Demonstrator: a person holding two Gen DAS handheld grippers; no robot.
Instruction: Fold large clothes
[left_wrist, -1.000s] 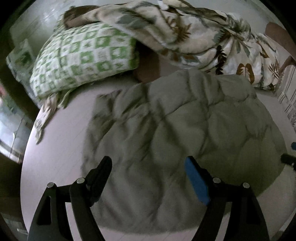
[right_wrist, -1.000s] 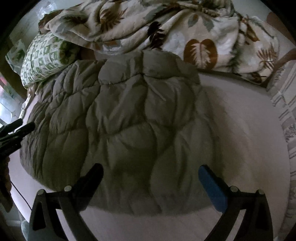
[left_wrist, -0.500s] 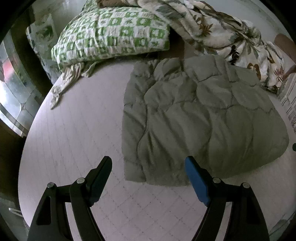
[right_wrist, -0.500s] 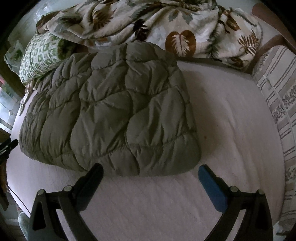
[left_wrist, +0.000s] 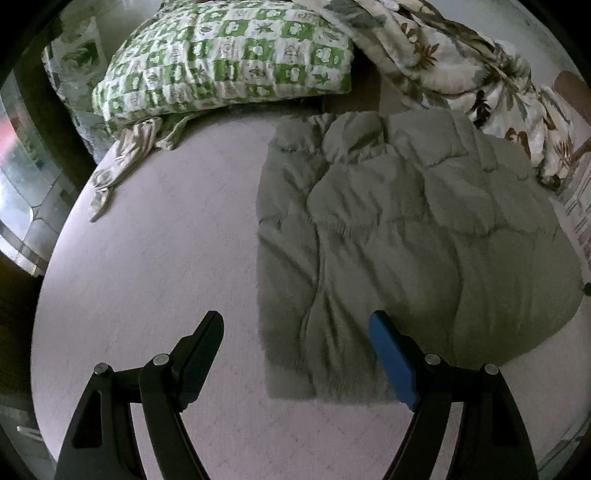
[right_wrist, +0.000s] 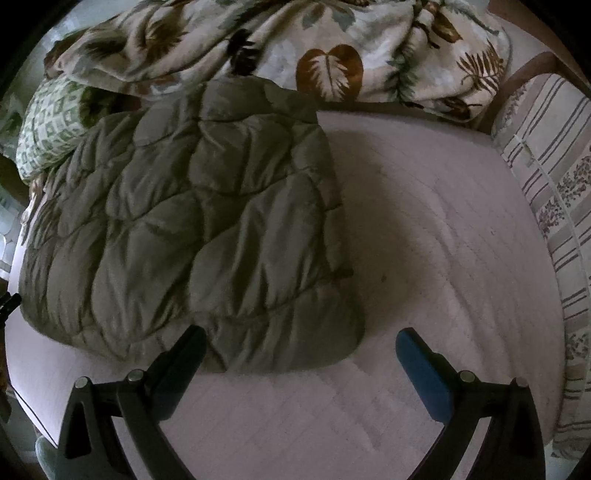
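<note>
No text, label, brand, number or sign could be read in either wrist view; only leaf and flower prints, checks and stripes were seen on the bedding, and nothing was lettered.

Bedroom: mattress (left_wrist: 166, 258), pillow (left_wrist: 229, 62), blanket (right_wrist: 295, 44)

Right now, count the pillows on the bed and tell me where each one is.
2. The green checked pillow lies at the head of the bed, left of the olive quilted jacket. A floral pillow sits behind it at the far left. The leaf-print blanket may hide more.
</note>
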